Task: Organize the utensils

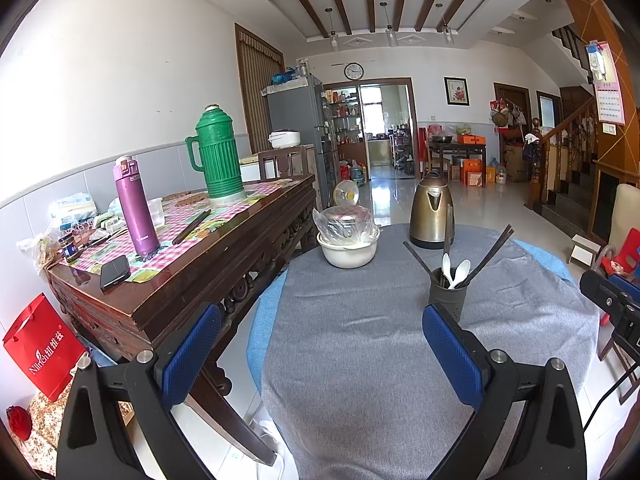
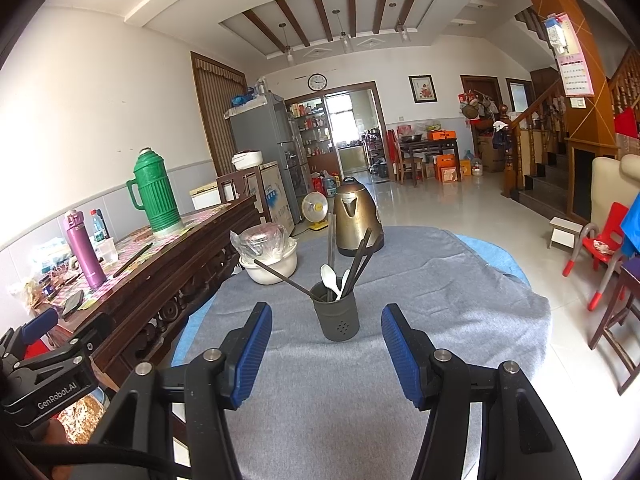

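A dark grey utensil holder (image 2: 336, 314) stands on the grey tablecloth (image 2: 460, 300). In it are two white spoons (image 2: 332, 278) and several dark chopsticks (image 2: 360, 260) that lean outward. My right gripper (image 2: 326, 320) is open just short of the holder, with nothing between its blue pads (image 2: 252, 352). In the left wrist view the holder (image 1: 447, 298) stands ahead and to the right. My left gripper (image 1: 322, 312) is open over bare cloth and holds nothing. A loose pair of dark chopsticks (image 1: 192, 226) lies on the wooden side table (image 1: 168, 300).
Behind the holder stand a brass kettle (image 2: 356, 218) and a white bowl (image 2: 272, 266) with a plastic-wrapped dish on it. The side table carries a green thermos (image 1: 218, 156), a purple bottle (image 1: 136, 208) and a phone (image 1: 115, 271). A red chair (image 2: 604, 240) stands at the right.
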`<state>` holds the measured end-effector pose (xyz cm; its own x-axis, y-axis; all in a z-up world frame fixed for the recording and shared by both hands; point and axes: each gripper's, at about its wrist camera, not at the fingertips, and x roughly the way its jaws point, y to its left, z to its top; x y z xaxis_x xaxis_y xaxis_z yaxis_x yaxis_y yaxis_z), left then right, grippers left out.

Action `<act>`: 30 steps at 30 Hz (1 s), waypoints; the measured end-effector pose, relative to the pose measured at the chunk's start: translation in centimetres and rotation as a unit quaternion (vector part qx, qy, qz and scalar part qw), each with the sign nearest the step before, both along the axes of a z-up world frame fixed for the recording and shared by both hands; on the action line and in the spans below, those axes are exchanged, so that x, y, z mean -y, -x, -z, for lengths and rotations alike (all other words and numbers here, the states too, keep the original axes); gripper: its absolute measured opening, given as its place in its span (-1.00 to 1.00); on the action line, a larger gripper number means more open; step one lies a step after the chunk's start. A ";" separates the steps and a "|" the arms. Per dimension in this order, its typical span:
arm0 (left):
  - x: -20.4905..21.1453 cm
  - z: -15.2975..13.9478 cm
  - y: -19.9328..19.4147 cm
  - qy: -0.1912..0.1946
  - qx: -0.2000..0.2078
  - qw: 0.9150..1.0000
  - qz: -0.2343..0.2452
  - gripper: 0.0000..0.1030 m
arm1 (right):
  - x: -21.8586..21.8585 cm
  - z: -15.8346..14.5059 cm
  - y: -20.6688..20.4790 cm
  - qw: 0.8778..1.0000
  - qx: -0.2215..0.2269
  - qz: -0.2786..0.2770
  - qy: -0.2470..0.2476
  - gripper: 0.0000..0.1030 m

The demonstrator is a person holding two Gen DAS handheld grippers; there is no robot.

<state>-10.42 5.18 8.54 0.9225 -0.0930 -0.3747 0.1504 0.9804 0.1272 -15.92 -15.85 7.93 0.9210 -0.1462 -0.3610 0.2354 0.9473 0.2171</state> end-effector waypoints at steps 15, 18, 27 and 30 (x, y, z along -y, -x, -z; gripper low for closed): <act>0.0 0.0 0.1 0.000 0.000 1.000 0.000 0.96 | -0.3 0.0 0.2 1.000 0.002 0.002 -0.001 0.19; 0.0 0.1 0.2 0.000 0.001 1.000 0.001 0.96 | -0.3 0.0 0.2 1.000 0.002 0.001 0.000 0.19; 0.0 -0.1 0.3 0.000 0.002 1.000 0.002 0.96 | -0.3 0.0 0.2 1.000 0.003 0.002 -0.001 0.19; 0.0 -0.2 0.3 0.000 0.002 1.000 0.003 0.96 | -0.3 0.0 0.2 1.000 0.002 0.001 0.000 0.19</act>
<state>-10.67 5.16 8.77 0.9235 -0.0994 -0.3704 0.1564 0.9794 0.1273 -16.09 -15.53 7.90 0.9221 -0.1485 -0.3573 0.2371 0.9465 0.2187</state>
